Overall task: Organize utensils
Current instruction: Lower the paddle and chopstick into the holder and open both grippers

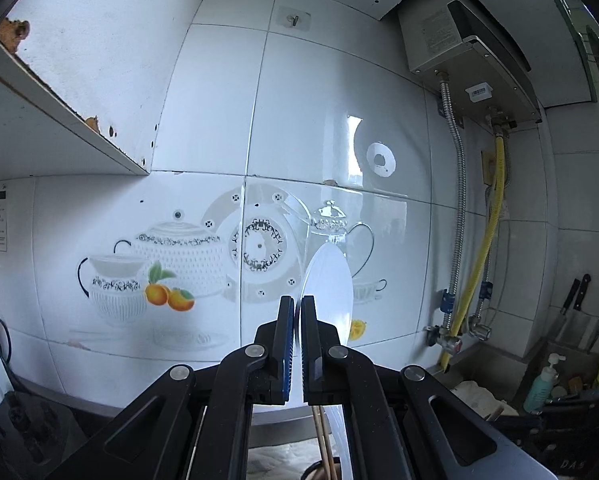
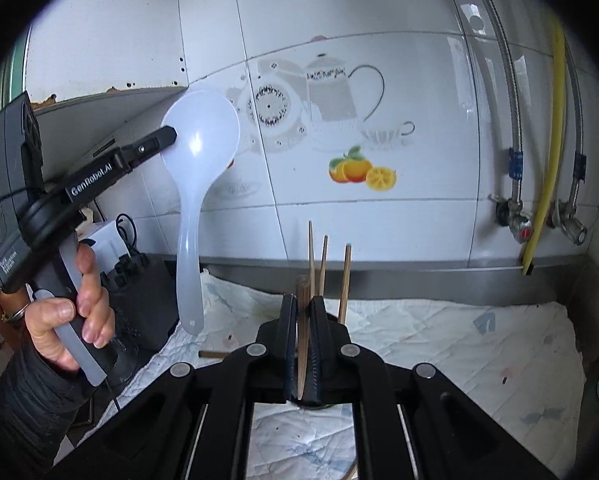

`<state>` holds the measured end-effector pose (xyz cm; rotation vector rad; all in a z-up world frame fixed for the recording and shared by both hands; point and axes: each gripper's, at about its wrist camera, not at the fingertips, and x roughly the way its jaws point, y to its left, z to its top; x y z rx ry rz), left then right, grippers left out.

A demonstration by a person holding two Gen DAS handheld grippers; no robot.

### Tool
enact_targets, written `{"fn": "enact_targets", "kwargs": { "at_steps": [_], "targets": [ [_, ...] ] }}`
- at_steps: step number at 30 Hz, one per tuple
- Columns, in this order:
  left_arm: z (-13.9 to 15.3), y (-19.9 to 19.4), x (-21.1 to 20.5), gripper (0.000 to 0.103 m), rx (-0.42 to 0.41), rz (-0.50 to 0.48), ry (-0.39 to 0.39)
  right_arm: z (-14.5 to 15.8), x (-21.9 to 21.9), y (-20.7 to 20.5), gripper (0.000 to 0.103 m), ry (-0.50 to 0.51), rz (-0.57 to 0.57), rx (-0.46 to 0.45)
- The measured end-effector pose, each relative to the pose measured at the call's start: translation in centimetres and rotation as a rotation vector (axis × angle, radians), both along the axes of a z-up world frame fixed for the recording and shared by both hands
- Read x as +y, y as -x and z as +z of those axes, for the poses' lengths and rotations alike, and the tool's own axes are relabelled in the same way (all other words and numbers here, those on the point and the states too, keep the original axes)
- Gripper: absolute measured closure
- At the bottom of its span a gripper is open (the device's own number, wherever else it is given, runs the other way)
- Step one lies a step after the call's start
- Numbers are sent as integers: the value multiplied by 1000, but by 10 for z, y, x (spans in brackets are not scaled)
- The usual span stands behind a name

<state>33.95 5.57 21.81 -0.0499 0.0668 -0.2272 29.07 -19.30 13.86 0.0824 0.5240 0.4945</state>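
My left gripper [image 1: 298,302] is shut on the rim of a white plastic ladle [image 1: 328,288], held level in front of the tiled wall. The right wrist view shows that gripper [image 2: 167,136] pinching the ladle's bowl [image 2: 203,132], with the handle hanging down over the counter. My right gripper [image 2: 302,300] is shut on a wooden chopstick [image 2: 301,344] that stands nearly upright between its pads. Three more chopsticks [image 2: 345,280] rise just behind it; what holds them is hidden by the jaws. Another chopstick [image 2: 211,354] lies on the cloth.
A white patterned cloth [image 2: 459,340] covers the counter. A black appliance [image 2: 139,300] stands at the left, under a cabinet [image 1: 71,92]. A water heater [image 1: 459,40], a yellow hose [image 2: 551,140] and valves are on the right wall. Knives [image 1: 575,296] and a soap bottle [image 1: 541,384] stand at far right.
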Motion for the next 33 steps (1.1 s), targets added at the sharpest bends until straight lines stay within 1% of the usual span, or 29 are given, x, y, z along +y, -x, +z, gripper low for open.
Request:
{"fn": "enact_targets", "kwargs": {
  "at_steps": [3,7,13,18,20,23,28,33],
  "targets": [
    [-3,-19,1,101,3,-4,-8,19,3,-12,94,1,2,-32],
    [-16,-42,2,101,16,-6,-11,43,10,-21,94,28,1,-77],
    [-48,-72,3,101,49,-47,32,57,17,-34,94,46,-14,-115],
    [-77,-90,-2,101,60,-54,50,46,26,-45,94,89,-35,-119],
    [-89,-97,-4,101,68,-65,67,38,28,-50,94,99,-32,-99],
    [-104,-99,-8,101,59,-66,65,26,31,-55,94,102,-27,-77],
    [-127,-95,-14,101,57,-64,45,11,35,-58,94,114,-17,-49],
    [-145,-86,-14,101,96,-54,23,-3,37,-56,94,149,-24,-36]
  ]
}}
